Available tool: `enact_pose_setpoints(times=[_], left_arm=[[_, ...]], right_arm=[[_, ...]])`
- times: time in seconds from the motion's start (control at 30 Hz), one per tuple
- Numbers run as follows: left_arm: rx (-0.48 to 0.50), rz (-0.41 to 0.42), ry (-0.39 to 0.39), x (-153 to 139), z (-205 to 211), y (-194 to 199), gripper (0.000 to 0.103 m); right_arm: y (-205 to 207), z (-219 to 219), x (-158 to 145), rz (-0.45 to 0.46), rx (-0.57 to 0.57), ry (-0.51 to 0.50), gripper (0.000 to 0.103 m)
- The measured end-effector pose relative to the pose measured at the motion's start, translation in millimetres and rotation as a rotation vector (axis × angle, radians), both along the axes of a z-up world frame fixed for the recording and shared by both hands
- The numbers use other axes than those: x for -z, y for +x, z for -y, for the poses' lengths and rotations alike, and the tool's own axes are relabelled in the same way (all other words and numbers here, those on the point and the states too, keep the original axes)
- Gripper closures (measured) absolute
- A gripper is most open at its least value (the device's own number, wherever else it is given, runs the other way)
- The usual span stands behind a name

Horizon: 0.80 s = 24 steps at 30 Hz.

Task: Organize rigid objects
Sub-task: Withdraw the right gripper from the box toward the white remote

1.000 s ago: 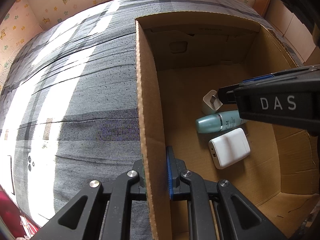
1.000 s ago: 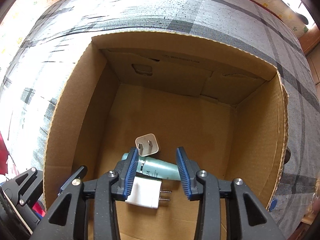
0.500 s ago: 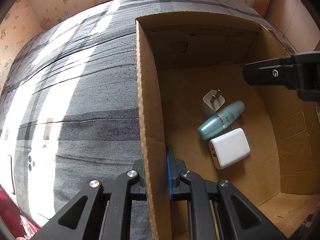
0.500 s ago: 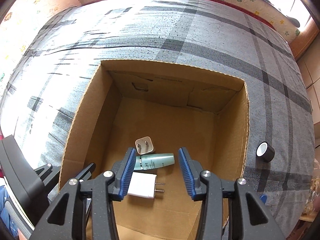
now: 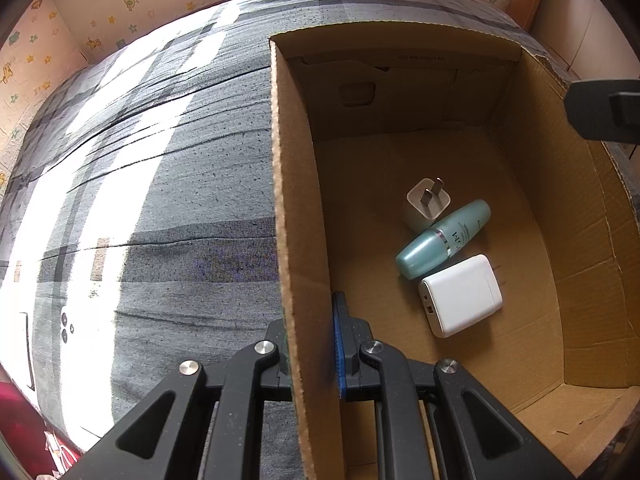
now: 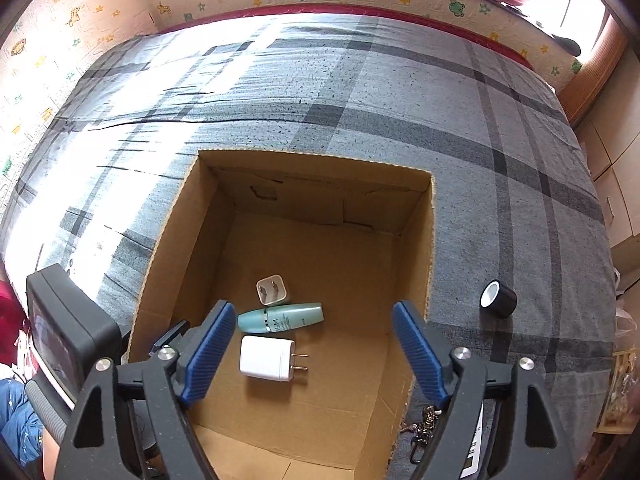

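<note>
Three things lie on the floor of your box [image 6: 304, 416], which sits on the grey plaid bed [image 6: 360, 92] that fills both views. From the right wrist view the box takes up the lower middle, open at the top, its far wall toward 12 o'clock.

Your left gripper [image 5: 310, 344] is clamped shut on the box's left wall, one finger outside and the blue-padded one inside; in the right wrist view its body shows at about 8 o'clock.

Your right gripper [image 6: 314, 354] hangs above the box with its jaws opening wide. Nothing is pressed between the blue pads [image 6: 208, 356]; the items seen between them lie well below on the cardboard.

Of those items, the large charger [image 6: 266, 358] is nearest you, flat on its side with its prongs pointing to 3 o'clock. Just beyond it, toward 12, lies the teal bottle [image 6: 280, 318] on its side, cap end toward 9 o'clock. It appears to touch the charger in the left wrist view, though the angle makes that hard to confirm. The small plug [image 6: 272, 290] stands at the bottle's far edge, prongs up, touching it or very nearly.

Outside the box, at 3 o'clock from the bottle, a black tape roll [image 6: 498, 298] rests on the bed, well apart from the box wall. A small metal chain [image 6: 424, 428] lies on the bed by the box's near right corner, at about 5 o'clock.
</note>
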<state>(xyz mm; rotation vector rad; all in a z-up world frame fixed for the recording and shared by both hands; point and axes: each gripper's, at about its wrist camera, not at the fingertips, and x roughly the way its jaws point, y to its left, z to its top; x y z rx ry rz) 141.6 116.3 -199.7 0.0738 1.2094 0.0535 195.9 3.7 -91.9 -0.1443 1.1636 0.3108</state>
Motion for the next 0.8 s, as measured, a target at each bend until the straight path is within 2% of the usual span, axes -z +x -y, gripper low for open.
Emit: enact_pose_setpoints(times=[0.17,0.4,0.8], left_arm=[[-0.001,0.000,0.001,-0.8,1.7,0.3,0.090],[-0.002,0.001,0.005,0.3,3.5,0.0,0.090],[-0.002,0.000,0.008,1.2,3.4,0.1,0.090]], right_arm=[[-9.4,23.5,-22.5,0.049,0.015,0.022,0.002],[-17.6,69.1,-44.3,0.105,0.076,-0.002,0.001],[-26.0,147.8,-47.5,0.109,0.215,-0.020,0.000]])
